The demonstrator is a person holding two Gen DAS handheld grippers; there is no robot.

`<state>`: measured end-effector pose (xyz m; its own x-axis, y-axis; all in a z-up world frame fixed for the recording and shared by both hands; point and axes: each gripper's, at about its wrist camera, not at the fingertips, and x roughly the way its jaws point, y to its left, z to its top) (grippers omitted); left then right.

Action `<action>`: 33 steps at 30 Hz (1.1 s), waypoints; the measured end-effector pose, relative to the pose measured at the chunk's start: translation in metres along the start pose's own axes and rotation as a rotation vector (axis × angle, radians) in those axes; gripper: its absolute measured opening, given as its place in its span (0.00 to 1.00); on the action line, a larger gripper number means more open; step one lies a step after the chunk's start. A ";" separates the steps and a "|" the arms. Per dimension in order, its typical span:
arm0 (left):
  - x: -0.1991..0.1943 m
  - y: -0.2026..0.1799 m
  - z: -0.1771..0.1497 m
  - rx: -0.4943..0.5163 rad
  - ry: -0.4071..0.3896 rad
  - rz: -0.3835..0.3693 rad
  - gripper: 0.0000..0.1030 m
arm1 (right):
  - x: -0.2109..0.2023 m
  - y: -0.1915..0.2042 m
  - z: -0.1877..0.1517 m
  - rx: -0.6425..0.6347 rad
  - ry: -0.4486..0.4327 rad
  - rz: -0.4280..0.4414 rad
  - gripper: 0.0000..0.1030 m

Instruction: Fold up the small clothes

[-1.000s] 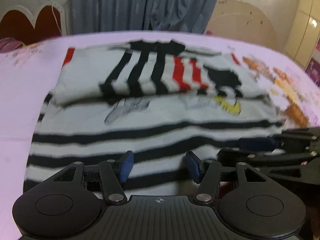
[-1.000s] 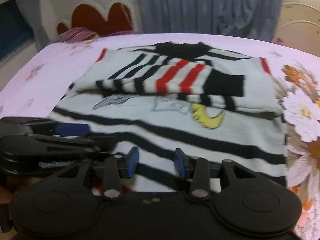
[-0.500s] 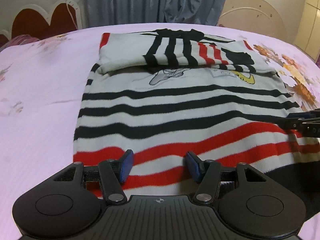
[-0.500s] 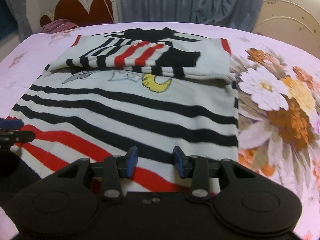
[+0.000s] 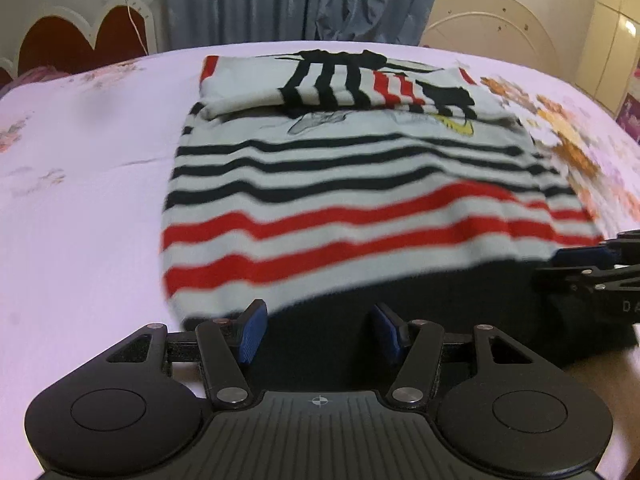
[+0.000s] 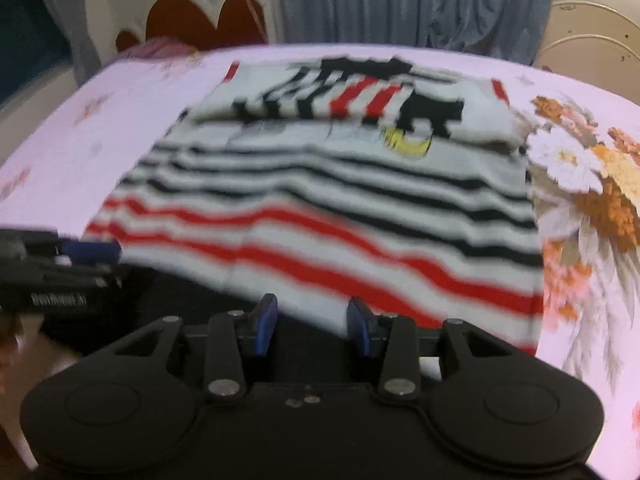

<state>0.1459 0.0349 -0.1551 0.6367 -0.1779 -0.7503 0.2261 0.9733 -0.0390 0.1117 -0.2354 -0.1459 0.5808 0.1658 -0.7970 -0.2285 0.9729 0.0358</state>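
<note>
The white knitted sweater with black and red stripes [image 5: 360, 200] lies on the pink floral bedsheet [image 5: 80, 180]. Left gripper [image 5: 316, 330] and right gripper [image 6: 312, 322], at its near hem, both gape wide, holding nothing.

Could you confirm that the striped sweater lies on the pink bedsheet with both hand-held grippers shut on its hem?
Not quite: the striped sweater does lie on the pink bedsheet, but both the left hand-held gripper and right hand-held gripper are open, gripping nothing, as each wrist view shows.
</note>
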 end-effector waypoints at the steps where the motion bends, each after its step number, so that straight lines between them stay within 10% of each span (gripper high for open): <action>1: -0.004 0.004 -0.007 0.001 -0.007 0.001 0.56 | 0.000 -0.002 -0.009 -0.010 0.008 -0.039 0.35; 33: -0.041 0.016 -0.024 -0.085 -0.016 -0.039 0.72 | -0.062 -0.026 -0.050 0.219 -0.070 -0.250 0.51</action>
<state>0.1059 0.0613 -0.1409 0.6404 -0.2179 -0.7365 0.1878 0.9742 -0.1249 0.0427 -0.2786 -0.1272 0.6518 -0.0790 -0.7542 0.0964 0.9951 -0.0210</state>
